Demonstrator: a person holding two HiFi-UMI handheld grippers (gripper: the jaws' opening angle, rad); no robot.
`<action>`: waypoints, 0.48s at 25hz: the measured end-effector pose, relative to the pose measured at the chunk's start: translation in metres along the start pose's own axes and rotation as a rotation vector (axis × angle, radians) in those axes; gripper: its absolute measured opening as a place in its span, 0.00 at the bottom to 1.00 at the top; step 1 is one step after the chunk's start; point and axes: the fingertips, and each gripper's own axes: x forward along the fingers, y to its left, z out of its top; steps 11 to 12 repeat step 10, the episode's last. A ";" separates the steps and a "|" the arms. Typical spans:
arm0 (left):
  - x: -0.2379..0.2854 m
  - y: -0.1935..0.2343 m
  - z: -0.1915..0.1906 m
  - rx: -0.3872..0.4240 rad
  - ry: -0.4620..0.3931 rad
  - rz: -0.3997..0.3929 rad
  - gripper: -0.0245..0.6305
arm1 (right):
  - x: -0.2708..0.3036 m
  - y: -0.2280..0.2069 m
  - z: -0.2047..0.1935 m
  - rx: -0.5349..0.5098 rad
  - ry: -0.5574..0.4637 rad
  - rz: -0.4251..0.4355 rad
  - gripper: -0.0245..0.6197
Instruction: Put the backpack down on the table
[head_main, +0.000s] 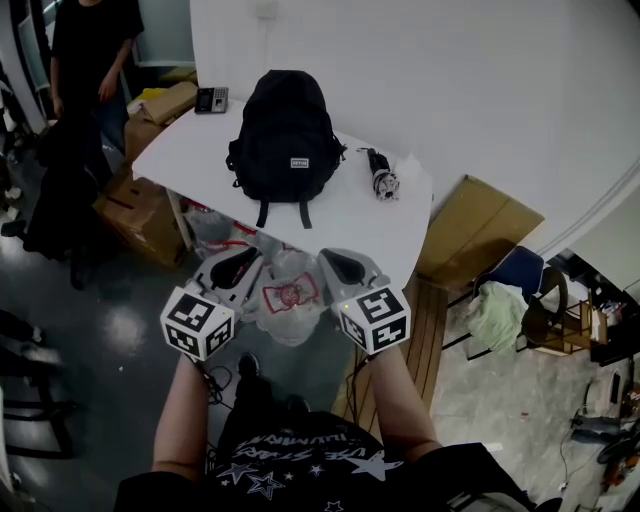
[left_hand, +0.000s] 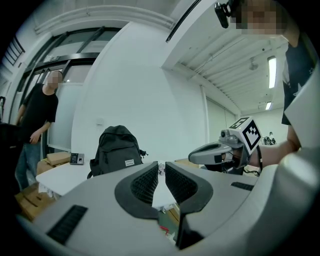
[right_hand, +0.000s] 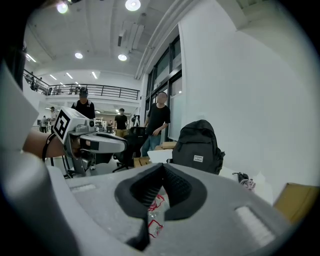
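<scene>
Left claw (head_main: 243, 262) and right claw (head_main: 338, 262) are both closed, empty. Backpack (head_main: 285, 135) stands upright on table (head_main: 400, 225); approaching carelessly could knock it over.

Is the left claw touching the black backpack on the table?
Apart. In the left gripper view the left claw is shut on nothing, and the backpack stands well beyond it on the table, with bare tabletop between them.

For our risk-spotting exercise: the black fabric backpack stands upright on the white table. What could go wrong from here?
1. The black fabric backpack stands upright with nothing bracing its sides; it might tip sideways onto the small folded umbrella lying near it.
2. Its two loose straps trail towards the near edge of the white table and could snag on something passing.
</scene>
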 end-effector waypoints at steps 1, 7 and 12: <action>-0.003 -0.003 -0.001 -0.001 0.001 0.004 0.11 | -0.003 0.002 -0.001 -0.001 0.000 0.003 0.04; -0.015 -0.019 -0.004 -0.005 0.004 0.019 0.11 | -0.017 0.013 -0.006 -0.011 0.003 0.021 0.04; -0.021 -0.026 -0.005 -0.007 0.001 0.026 0.11 | -0.024 0.019 -0.007 -0.022 0.004 0.027 0.04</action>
